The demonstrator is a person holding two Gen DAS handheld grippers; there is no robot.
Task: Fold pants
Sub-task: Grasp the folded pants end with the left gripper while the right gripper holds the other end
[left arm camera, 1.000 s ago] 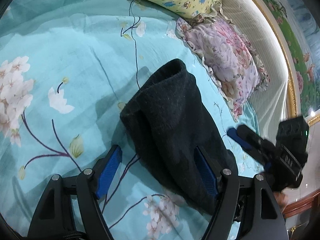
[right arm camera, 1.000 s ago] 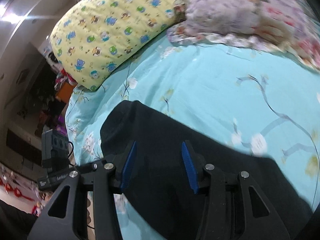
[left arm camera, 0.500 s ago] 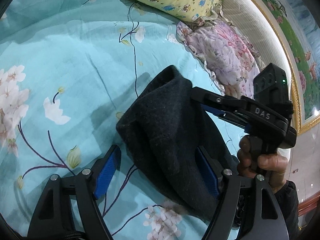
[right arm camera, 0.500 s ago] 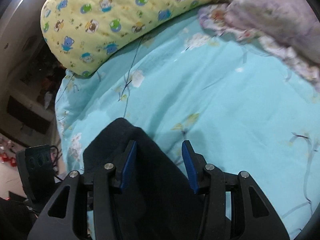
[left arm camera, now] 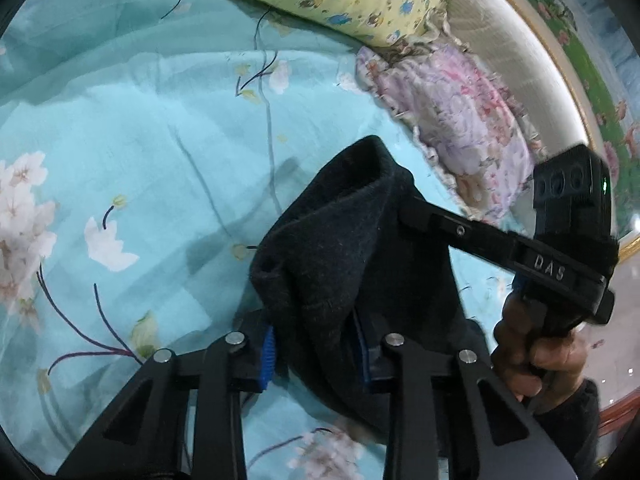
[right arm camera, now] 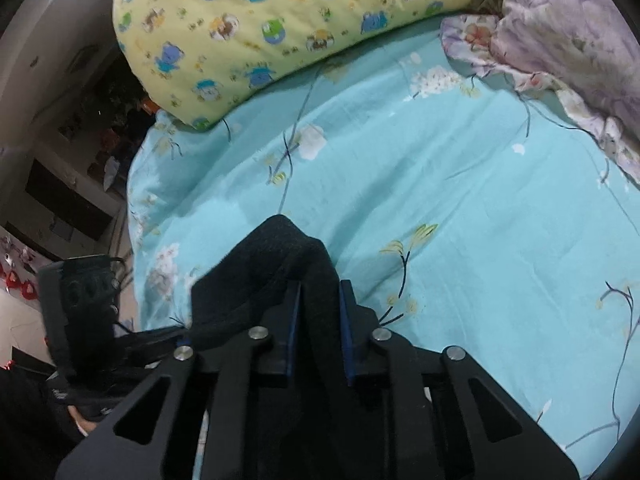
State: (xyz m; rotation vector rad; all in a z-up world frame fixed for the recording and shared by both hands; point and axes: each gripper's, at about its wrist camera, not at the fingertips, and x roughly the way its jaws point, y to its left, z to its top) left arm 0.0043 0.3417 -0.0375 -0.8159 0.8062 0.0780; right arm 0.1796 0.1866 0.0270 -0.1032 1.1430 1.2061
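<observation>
black pants (left arm camera: 344,264) bunched on teal sheet (left arm camera: 132,160), near yellow pillow (right arm camera: 260,24). left gripper (left arm camera: 316,350) and right gripper (right arm camera: 318,322) both clamp pants fabric. only left view shows right hand (left arm camera: 536,348).

Dark, near-black pants of thick fuzzy knit fabric (left arm camera: 340,264) (right arm camera: 276,264), bunched into a soft folded bundle. Lifted at one end, with a rounded folded edge raised uppermost and an open pocket-like fold below it. Draped down loosely over the turquoise floral bed sheet (left arm camera: 140,152) (right arm camera: 460,208), well apart from the pillows.
</observation>
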